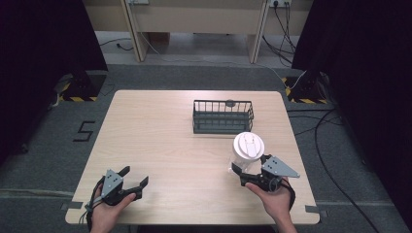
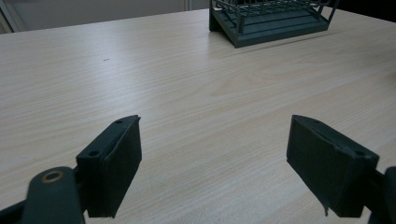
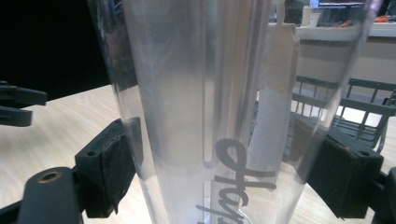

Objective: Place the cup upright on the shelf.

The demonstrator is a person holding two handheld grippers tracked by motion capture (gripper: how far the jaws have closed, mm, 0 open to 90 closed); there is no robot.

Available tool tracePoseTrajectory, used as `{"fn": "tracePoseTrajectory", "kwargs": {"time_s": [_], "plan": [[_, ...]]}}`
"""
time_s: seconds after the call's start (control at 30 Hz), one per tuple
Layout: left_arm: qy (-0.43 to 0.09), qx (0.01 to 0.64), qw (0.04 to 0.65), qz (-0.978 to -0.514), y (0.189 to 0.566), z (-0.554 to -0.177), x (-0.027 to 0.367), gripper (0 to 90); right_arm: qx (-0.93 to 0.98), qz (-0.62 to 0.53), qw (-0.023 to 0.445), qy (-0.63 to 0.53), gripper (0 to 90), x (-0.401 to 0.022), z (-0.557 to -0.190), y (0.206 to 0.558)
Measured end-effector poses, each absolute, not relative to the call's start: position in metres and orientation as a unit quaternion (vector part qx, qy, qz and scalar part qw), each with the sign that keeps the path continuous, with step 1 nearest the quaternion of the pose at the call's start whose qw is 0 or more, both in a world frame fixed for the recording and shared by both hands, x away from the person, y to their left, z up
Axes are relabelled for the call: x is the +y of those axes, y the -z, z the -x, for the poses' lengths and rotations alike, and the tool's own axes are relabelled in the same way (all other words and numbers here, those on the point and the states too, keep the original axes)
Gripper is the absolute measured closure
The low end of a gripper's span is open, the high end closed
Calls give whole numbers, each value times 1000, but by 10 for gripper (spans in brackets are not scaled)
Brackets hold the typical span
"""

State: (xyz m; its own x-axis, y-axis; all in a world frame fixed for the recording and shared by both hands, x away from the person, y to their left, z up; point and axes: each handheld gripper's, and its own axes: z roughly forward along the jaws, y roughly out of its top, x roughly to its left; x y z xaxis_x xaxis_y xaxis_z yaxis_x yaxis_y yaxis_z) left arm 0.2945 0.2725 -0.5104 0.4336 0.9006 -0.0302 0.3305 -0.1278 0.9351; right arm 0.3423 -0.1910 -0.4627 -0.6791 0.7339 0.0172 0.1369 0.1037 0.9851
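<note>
A clear plastic cup (image 1: 247, 154) with a white lid (image 1: 248, 144) is at the table's right front. My right gripper (image 1: 250, 164) is shut on it, one pad on each side of its lower wall. In the right gripper view the cup (image 3: 201, 116) stands upright between the pads (image 3: 116, 158), with black lettering and a white strip seen through its wall. My left gripper (image 1: 136, 175) rests low at the left front. It is open with nothing between its fingers (image 2: 116, 163), only bare tabletop.
A dark wire basket (image 1: 222, 116) stands at the back centre of the wooden table (image 1: 160, 141); it also appears in the left gripper view (image 2: 271, 21) and behind the cup (image 3: 364, 107). Cables lie on the floor to the right.
</note>
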Motion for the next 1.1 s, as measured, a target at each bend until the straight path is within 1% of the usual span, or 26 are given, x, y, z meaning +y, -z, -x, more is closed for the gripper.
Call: {"fn": "tracePoseTrajectory", "kwargs": {"time_s": [0.67,1.1], "plan": [[-289,445,488,-693,512,-295,272,177,694,-331,272,-578,179,-187,-368,455],[-288,445,489,-692,511,-295,272,177,681,-338,289,-581,179,-183,-385,440]]}}
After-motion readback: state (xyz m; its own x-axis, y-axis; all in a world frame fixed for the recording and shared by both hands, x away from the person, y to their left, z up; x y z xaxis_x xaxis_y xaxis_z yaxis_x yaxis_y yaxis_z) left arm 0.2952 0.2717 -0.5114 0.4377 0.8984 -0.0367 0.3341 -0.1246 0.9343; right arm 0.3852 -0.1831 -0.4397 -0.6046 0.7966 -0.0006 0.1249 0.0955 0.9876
